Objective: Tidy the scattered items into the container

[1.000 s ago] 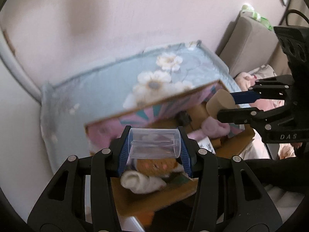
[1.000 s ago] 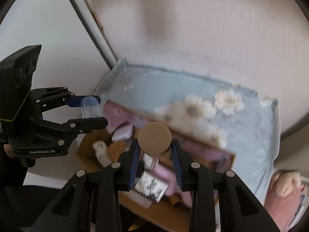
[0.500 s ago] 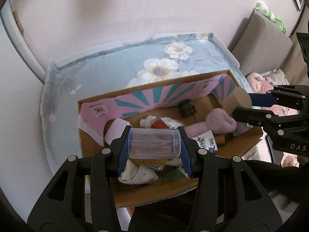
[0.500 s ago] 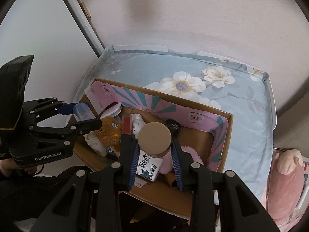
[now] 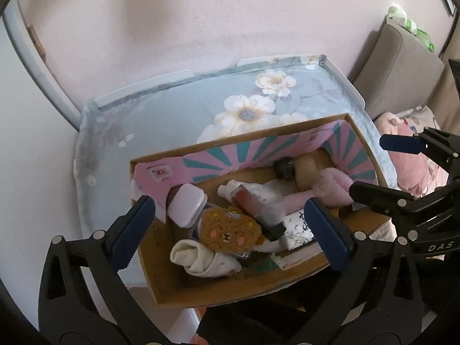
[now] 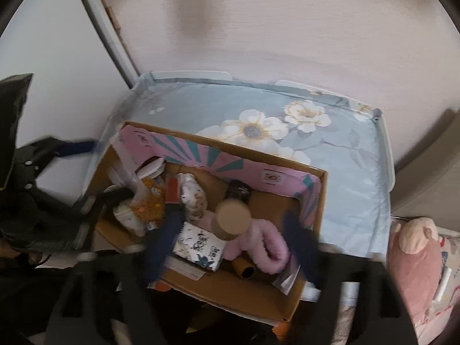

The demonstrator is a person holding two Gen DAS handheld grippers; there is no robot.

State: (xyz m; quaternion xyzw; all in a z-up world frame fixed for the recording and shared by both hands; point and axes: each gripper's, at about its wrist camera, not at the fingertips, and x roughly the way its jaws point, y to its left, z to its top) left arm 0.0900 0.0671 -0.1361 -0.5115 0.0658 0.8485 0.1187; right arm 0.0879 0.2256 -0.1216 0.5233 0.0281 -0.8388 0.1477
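Both jaws have opened wide since half a second ago: my left gripper [image 5: 230, 224] holds nothing, right gripper [image 6: 233, 241] likewise. Wooden-lidded jar [image 6: 232, 220], blurred, sits in the cardboard box [image 5: 230, 290]; clear cup [image 6: 135, 181] beside the bear plush [image 5: 227, 228].

A small table [image 5: 178, 106] with a raised pale rim carries everything, its top covered by a light blue cloth [image 5: 316, 86] printed with white flowers. A cardboard box [image 5: 230, 290] with a pink and teal striped lining rests directly on the cloth, toward the near side, one corner overhanging the near edge. In the right wrist view the same table [image 6: 385, 178] and box [image 6: 238, 290] appear.
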